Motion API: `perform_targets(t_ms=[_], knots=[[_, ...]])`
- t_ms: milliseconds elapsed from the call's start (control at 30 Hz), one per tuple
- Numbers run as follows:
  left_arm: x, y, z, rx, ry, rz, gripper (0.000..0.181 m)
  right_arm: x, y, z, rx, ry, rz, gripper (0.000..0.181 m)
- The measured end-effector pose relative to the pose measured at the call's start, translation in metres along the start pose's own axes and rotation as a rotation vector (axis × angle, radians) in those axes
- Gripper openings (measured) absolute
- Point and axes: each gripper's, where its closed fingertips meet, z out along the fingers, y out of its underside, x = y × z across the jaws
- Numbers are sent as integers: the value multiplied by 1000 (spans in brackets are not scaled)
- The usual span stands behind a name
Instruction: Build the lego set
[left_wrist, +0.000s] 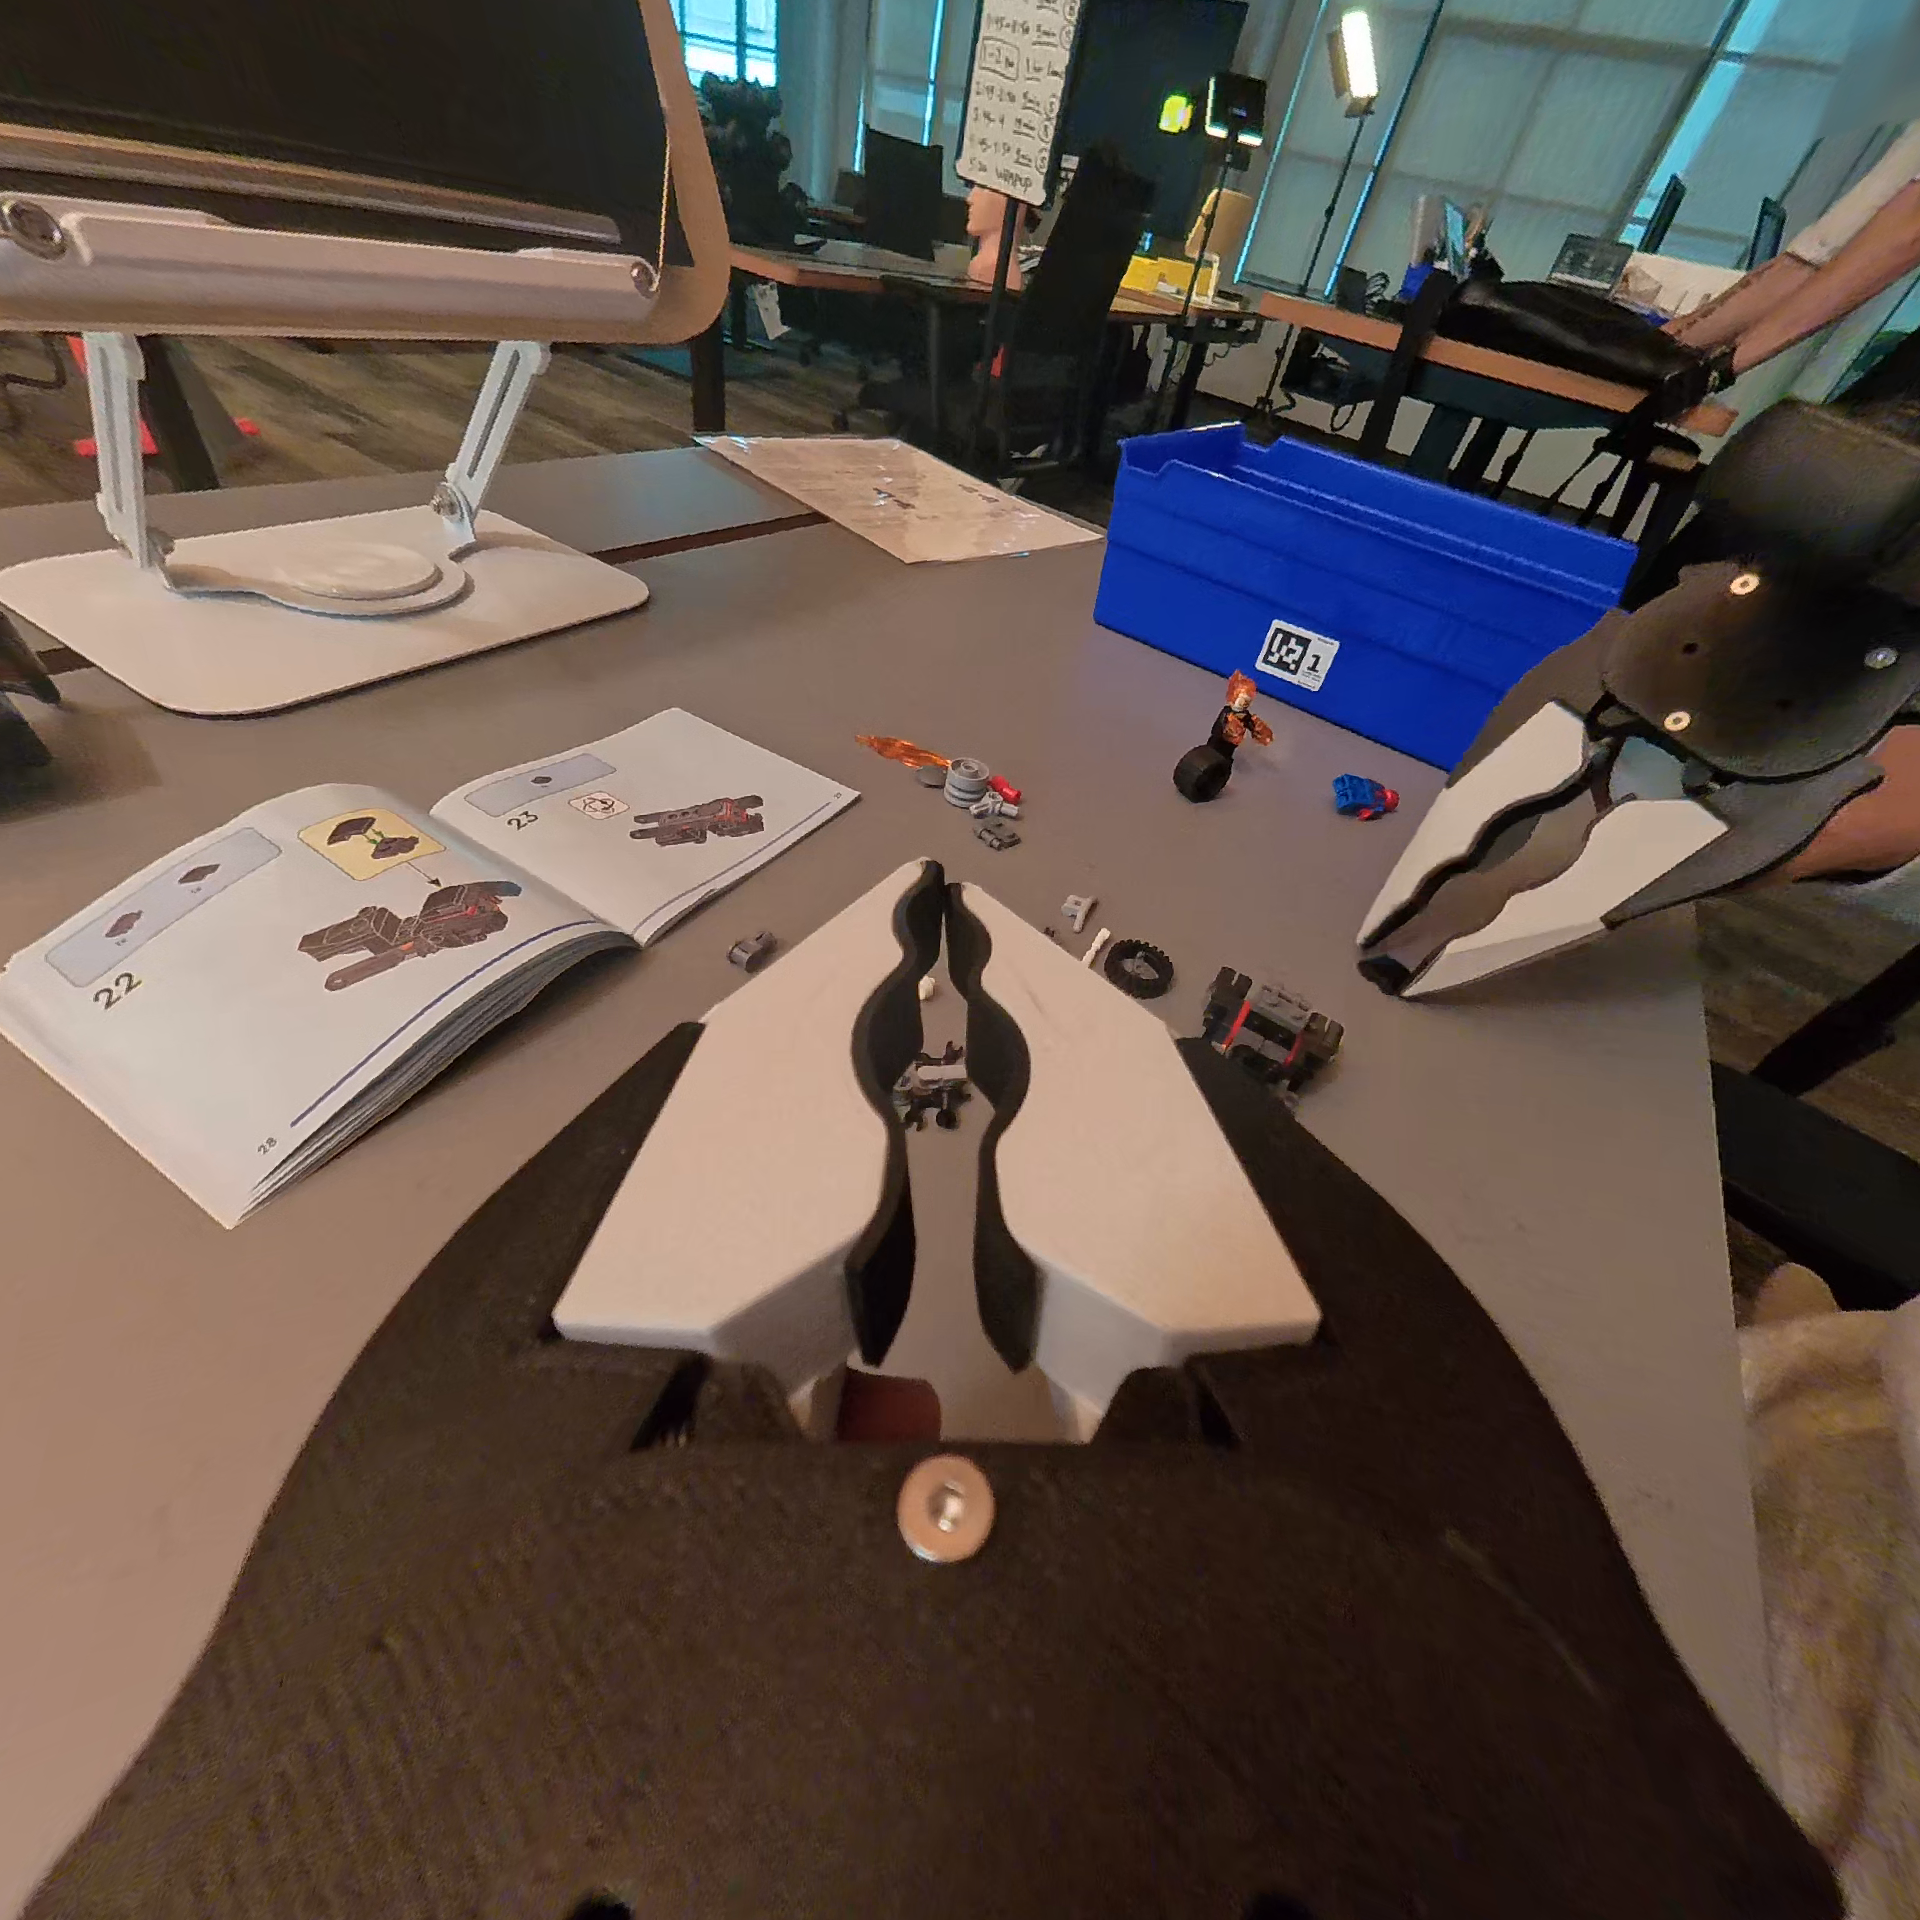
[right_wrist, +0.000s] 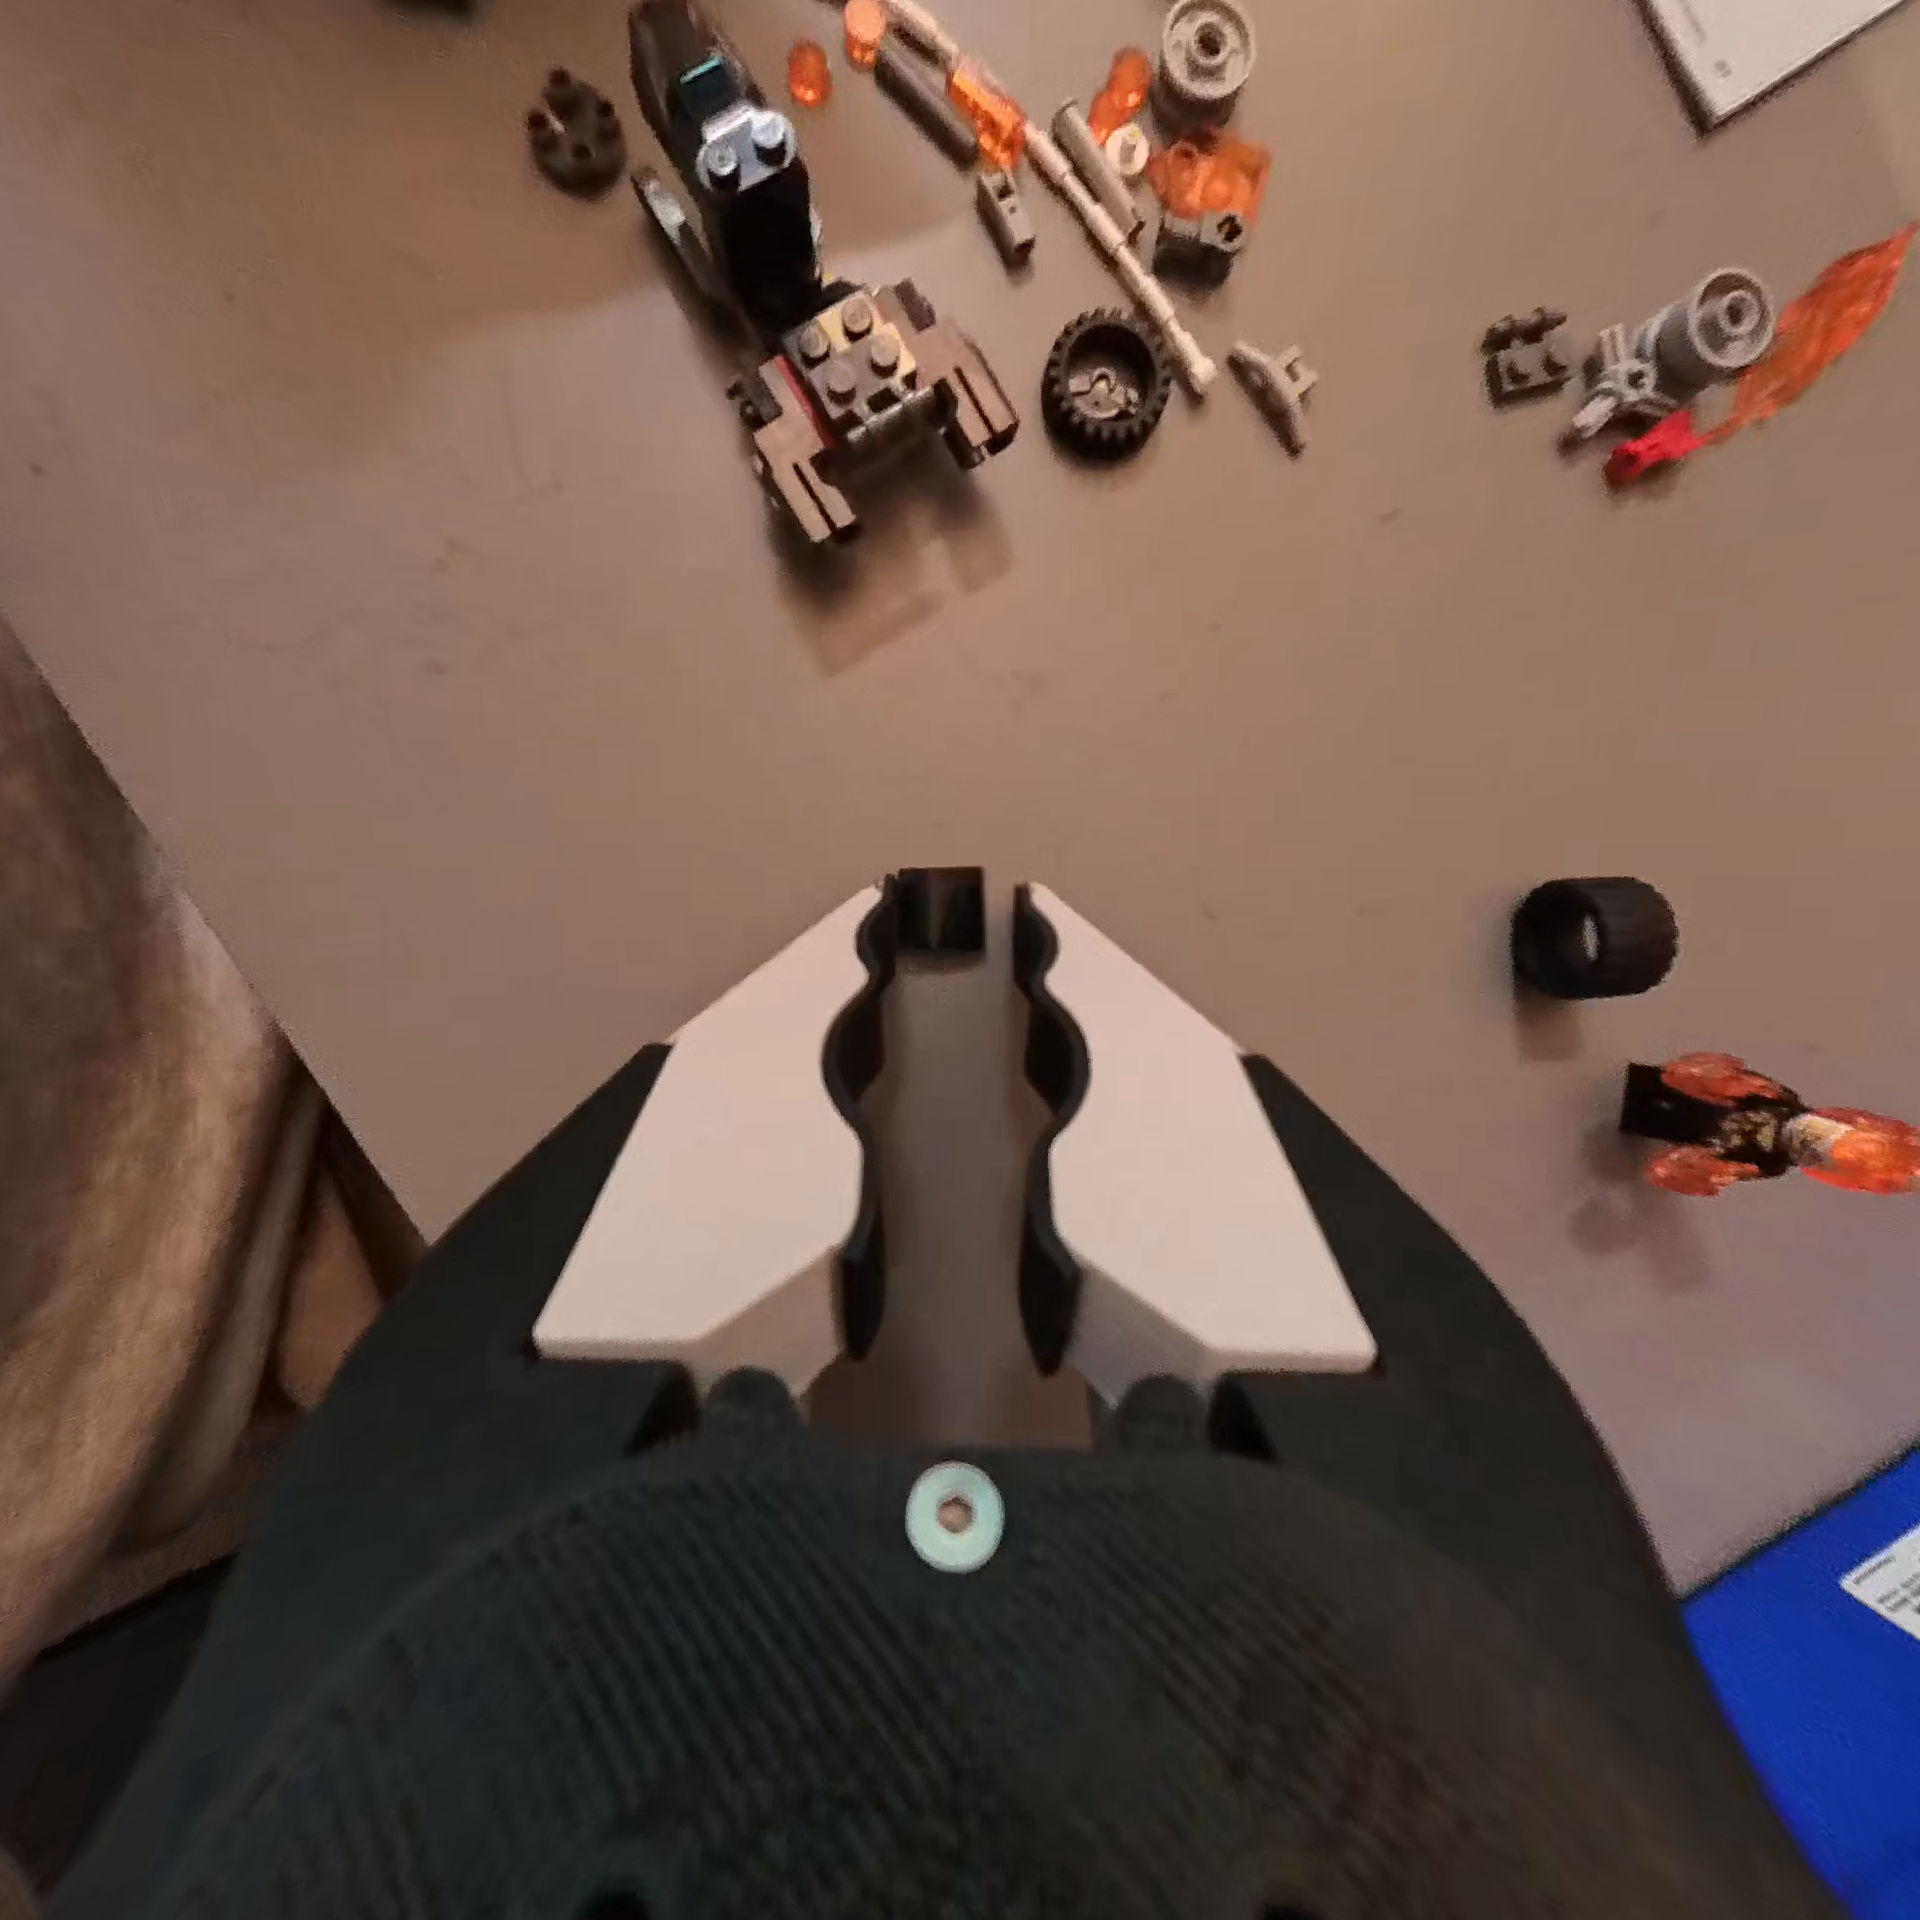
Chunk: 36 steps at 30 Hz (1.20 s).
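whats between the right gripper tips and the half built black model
Bare table only. In the right wrist view nothing lies between the right gripper, which pinches a small black piece, and the black model.

The smooth, matt grey table top (left_wrist: 790, 644) carries an open paper instruction booklet (left_wrist: 312, 935) with lightly glossy pages, and beyond the booklet stands a matt white metal-looking stand (left_wrist: 312, 603) with shiny screw heads. To the right of the booklet lie translucent glossy orange plastic flame pieces (right_wrist: 1829, 322), a ridged black rubber-looking tyre (right_wrist: 1107, 384) and a part-built model of hard dark plastic bricks (right_wrist: 873, 395), with a glossy blue plastic bin (left_wrist: 1351, 561) behind them. The right gripper (right_wrist: 945, 914) has smooth matt white finger shells, black wavy pads and a rough, finely ribbed black plastic body with a shiny metal washer (right_wrist: 953, 1517).
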Motion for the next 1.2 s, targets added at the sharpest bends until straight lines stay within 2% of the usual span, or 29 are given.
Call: perform_targets(t_ms=[33, 200, 333, 433, 700, 833, 933, 1067, 1200], knots=[[0, 0, 0, 0, -2, 1, 0, 1, 0, -1, 6, 8, 9, 25], [0, 0, 0, -1, -2, 1, 0, -8, -12, -12, 70, 27, -5, 26], [0, 1, 0, -3, -3, 4, 0, -24, -21, -3, 97, -1, 13, 28], [0, 1, 0, -2, -5, 5, 0, -22, -13, 6, 57, 9, 51, 29], [0, 1, 0, -3, -1, 4, 0, -23, 14, -11, 9, -45, 190, 30], [0, 1, 0, -3, -2, 3, 0, -8, 14, -26, 48, 30, 267, 27], [0, 1, 0, -5, -4, 4, 0, 6, 23, -32, 9, 112, 441, 29], [-1, 2, 0, -6, -7, 4, 0, -12, 30, -32, -46, 40, 604, 32], [2, 1, 0, -1, 9, -3, 0, -11, 31, -27, -39, 36, 618, 37]])
